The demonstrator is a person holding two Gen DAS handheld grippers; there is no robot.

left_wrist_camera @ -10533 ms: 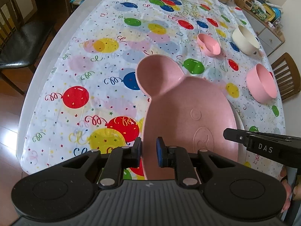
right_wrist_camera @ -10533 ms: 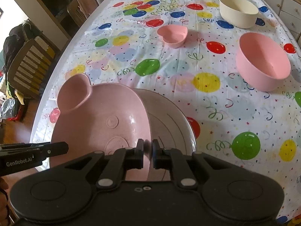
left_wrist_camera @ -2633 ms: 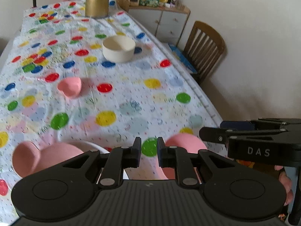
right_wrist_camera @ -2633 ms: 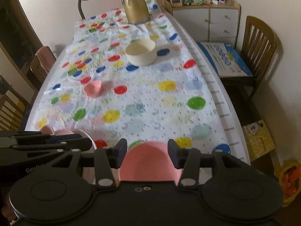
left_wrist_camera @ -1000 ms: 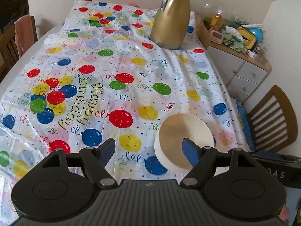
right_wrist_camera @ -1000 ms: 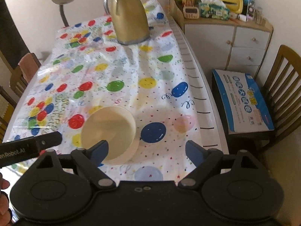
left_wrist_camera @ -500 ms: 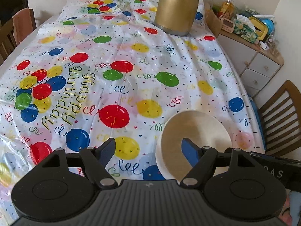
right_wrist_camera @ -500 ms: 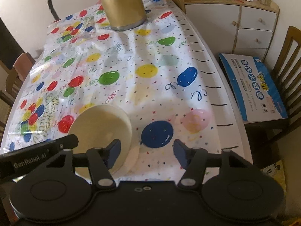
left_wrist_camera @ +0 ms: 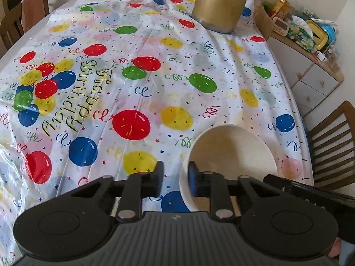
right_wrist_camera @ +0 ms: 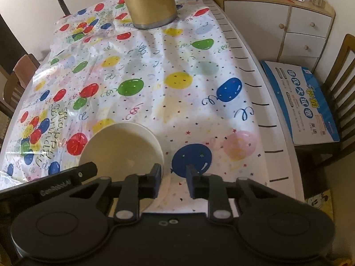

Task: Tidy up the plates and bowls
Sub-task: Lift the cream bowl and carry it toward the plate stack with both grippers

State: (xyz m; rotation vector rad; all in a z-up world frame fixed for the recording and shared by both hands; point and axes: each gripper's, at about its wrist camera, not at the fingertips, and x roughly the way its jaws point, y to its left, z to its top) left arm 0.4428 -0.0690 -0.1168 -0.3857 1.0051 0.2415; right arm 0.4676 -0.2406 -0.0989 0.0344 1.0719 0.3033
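A cream bowl [left_wrist_camera: 233, 153] stands on the balloon tablecloth near the table's right edge. It also shows in the right wrist view [right_wrist_camera: 124, 150]. My left gripper [left_wrist_camera: 175, 181] straddles the bowl's left rim, one finger inside and one outside, with a gap still between the pads. My right gripper [right_wrist_camera: 172, 182] straddles the bowl's right rim the same way, one finger inside, one outside. Both are half closed and neither pinches the wall. The pink plate and pink bowls are out of view.
A gold thermos jug [left_wrist_camera: 221, 4] stands at the far end of the table; it also shows in the right wrist view [right_wrist_camera: 148, 2]. A cabinet [right_wrist_camera: 288, 28] with clutter, a wooden chair [left_wrist_camera: 332, 146] and a blue box [right_wrist_camera: 306, 102] lie right of the table.
Both grippers have moved down onto the cream bowl and narrowed from wide open. Each now has one finger inside the rim.
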